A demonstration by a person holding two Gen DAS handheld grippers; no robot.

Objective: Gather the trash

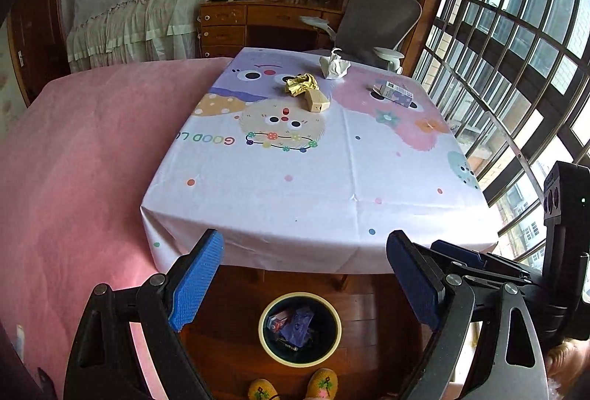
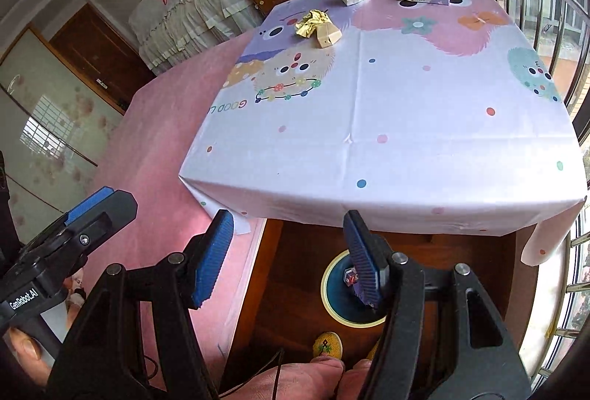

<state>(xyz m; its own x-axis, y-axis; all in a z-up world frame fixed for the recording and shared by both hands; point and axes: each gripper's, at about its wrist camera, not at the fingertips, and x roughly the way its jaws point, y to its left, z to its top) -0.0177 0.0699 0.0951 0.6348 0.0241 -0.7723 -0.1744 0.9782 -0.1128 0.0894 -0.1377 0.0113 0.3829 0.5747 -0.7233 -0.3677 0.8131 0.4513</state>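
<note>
Fingers point(image 1: 195, 280) apart above bin point(image 1: 299, 328)

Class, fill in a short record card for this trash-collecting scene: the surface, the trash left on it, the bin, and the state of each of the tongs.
surface: table with cartoon tablecloth
trash on table: crumpled gold wrapper; small tan box touching it; crumpled white tissue; purple and white carton lying on its side
position of trash: all at the far end
bin: round bin on the wooden floor at the near edge, already holding some rubbish
left tongs: open, empty
right tongs: open, empty
</note>
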